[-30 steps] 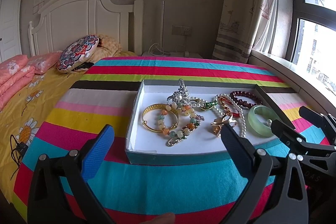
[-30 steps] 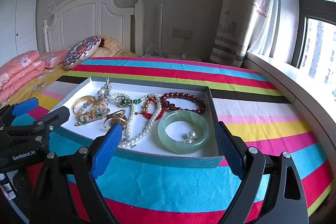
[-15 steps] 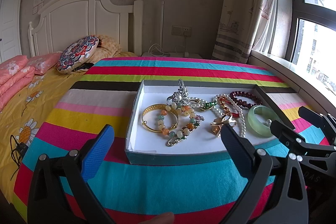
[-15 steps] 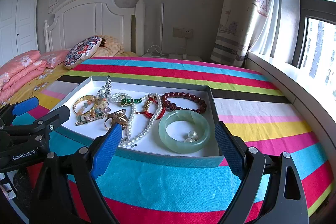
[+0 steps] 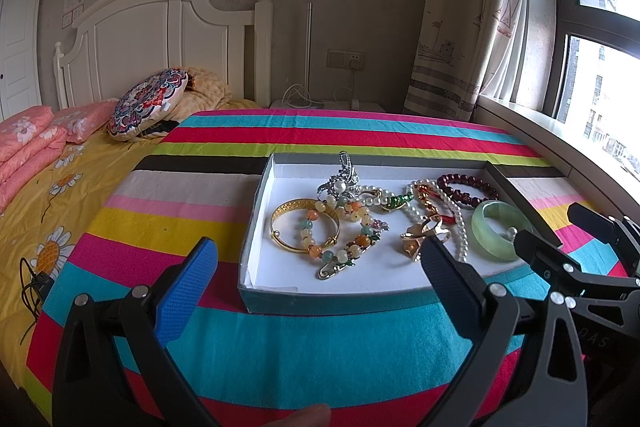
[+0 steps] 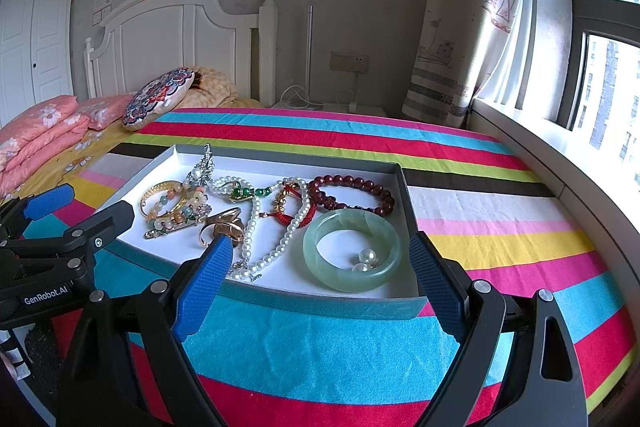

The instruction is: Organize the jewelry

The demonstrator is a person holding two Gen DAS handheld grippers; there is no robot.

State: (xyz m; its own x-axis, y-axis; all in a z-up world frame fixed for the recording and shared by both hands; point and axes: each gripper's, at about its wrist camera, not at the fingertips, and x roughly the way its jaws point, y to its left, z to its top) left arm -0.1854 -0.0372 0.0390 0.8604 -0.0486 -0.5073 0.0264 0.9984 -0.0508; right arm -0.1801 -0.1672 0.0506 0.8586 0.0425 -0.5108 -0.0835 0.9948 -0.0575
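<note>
Here, the left claw and right claw hover tilted downward, both spread wide and empty, just before a shallow box on the striped worktop. Inside lie a green bangle, pearl necklace, dark red bead bracelet and gold bangle.

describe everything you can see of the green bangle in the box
The green bangle is a thick, smooth, closed ring of pale, cloudy green, jade-like stone. It lies flat on the white floor of the shallow box, in the near corner on the window side. Two small pearl earrings sit inside its ring. A dark red bead bracelet lies just behind it. Neither gripper touches it.
</note>
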